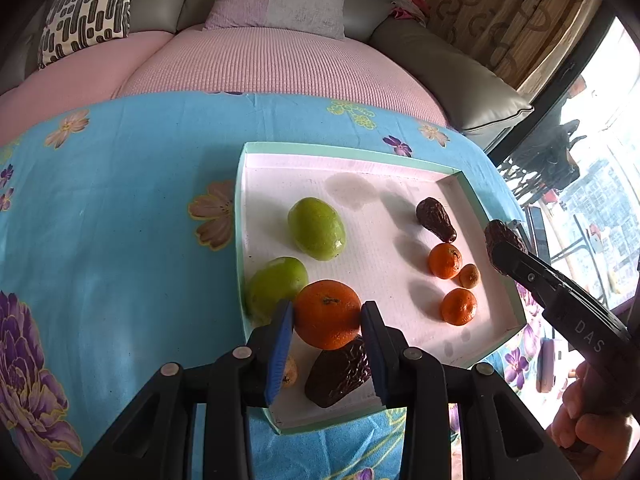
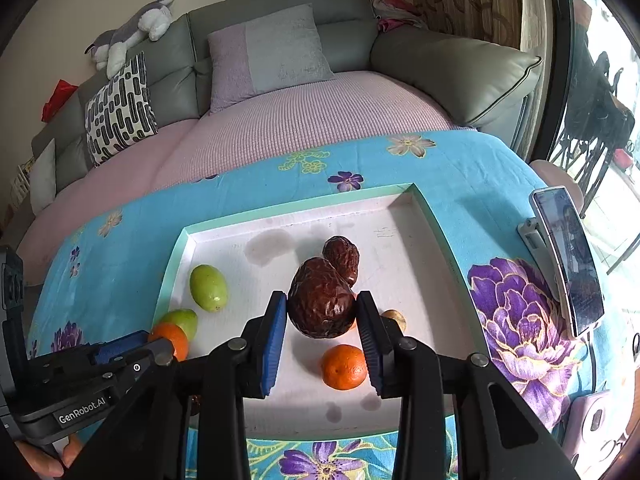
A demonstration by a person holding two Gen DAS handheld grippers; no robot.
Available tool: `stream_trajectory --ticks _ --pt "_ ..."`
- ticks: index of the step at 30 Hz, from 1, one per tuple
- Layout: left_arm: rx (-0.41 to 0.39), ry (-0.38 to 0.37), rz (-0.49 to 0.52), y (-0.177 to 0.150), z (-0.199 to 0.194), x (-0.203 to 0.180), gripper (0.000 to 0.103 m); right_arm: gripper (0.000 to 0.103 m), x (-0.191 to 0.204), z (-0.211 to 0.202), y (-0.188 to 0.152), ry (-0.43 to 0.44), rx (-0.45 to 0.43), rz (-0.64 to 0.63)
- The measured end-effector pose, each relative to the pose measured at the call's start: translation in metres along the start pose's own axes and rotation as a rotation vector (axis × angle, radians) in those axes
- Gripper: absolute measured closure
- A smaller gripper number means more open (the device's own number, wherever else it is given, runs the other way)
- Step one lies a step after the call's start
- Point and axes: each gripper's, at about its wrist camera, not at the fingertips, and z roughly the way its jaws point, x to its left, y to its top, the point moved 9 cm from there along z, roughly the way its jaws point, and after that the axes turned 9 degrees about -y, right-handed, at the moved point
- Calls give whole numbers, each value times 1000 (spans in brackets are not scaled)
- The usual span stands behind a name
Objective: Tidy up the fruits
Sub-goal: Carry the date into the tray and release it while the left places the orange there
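Both grippers have fruit pinched over the tray.

The left gripper (image 1: 327, 316) has its blue pads closed against the sides of a large orange (image 1: 327, 314), held near the tray's (image 1: 352, 152) near-left corner, above a brown date (image 1: 340, 374) and beside a green fruit (image 1: 274, 284); a second green fruit (image 1: 317, 228) lies further in along the left side. The right gripper (image 2: 322, 308) is closed on a big wrinkled date (image 2: 322, 304), held over the middle of the tray's right half, with another date (image 2: 342, 258) lying just beyond it and a small orange (image 2: 344, 366) near the front edge. Two more small oranges (image 1: 445, 260) and a tiny tan fruit (image 1: 469, 276) sit by the right wall. A phone (image 2: 570, 260) leans at the right edge of the flowered blue tablecloth (image 2: 120, 232).
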Motion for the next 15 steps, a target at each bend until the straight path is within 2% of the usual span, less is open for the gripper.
stream_trajectory --ticks 8,15 --pt "52 14 -6 -11 13 2 66 66 24 34 -25 26 110 -71" --pt "85 21 -21 -17 21 8 66 66 28 46 -35 30 155 -83"
